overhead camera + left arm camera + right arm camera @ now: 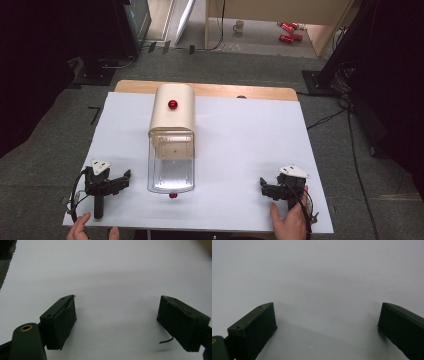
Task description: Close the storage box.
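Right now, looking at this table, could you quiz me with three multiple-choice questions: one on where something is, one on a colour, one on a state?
1. Where does the cream box with the clear front stand on the white table?
A. Between the two grippers, a little farther back
B. At the right edge
C. On the floor

2. What colour is the knob on top of the box?
A. Blue
B. Red
C. Green

3. How do the jaws of the left gripper and the right gripper stand?
A. Both shut
B. One shut on a cup
C. Both open, holding nothing

Answers: 1 A, the high view shows it mid-table with a gripper on each side; 2 B, the knob is plainly red; 3 C, each gripper view shows bare table between its jaws.
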Available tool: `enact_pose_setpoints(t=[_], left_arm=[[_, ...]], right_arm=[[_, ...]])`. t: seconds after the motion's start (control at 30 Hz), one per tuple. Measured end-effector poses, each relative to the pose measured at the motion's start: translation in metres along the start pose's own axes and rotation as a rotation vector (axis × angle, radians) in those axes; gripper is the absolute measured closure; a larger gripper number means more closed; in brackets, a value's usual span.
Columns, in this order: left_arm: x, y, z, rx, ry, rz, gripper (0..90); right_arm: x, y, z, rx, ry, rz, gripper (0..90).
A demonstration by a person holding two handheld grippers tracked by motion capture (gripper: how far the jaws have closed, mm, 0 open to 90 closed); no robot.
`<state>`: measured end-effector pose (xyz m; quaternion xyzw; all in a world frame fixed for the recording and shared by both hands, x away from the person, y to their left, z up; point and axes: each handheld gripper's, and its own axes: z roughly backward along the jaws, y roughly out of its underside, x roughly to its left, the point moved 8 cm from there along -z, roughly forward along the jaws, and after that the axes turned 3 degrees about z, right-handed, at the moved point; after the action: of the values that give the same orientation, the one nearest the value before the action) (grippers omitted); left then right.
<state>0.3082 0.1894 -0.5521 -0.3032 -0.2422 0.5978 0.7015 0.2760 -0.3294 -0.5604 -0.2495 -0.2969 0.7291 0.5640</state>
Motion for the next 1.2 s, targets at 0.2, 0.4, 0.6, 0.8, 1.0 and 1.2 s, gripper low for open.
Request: enact_pose_setpoints(t=[0.2,0.4,0.6,0.8,1.0,1.2], left_arm=[[0.0,0.0,0.0,-0.001,0.0,0.001,15.6],[0.0,0.0,0.0,0.0,0.0,-0.001,15.6],[0.0,0.0,0.0,-0.001,-0.001,-0.001,15.4],[-0.001,0.0,0.0,0.003,0.002,-0.01,13.7],[-0.006,0.003,0.008,-0.009,-0.006,-0.004,14.9],[-0.025,-0.001,0.029,-0.061,0.013,0.024,21.5]], right_arm=[[0.0,0.0,0.0,-0.001,0.0,0.001,1.5],[0.0,0.0,0.0,0.0,0.0,0.0,1.5],[0.0,0.0,0.0,0.0,0.0,0.0,1.5],[0.0,0.0,0.0,0.0,0.0,0.001,1.5],[0.0,0.0,0.0,0.0,0.0,0.0,1.5],[0.0,0.0,0.0,-0.001,0.0,0.001,1.5]])
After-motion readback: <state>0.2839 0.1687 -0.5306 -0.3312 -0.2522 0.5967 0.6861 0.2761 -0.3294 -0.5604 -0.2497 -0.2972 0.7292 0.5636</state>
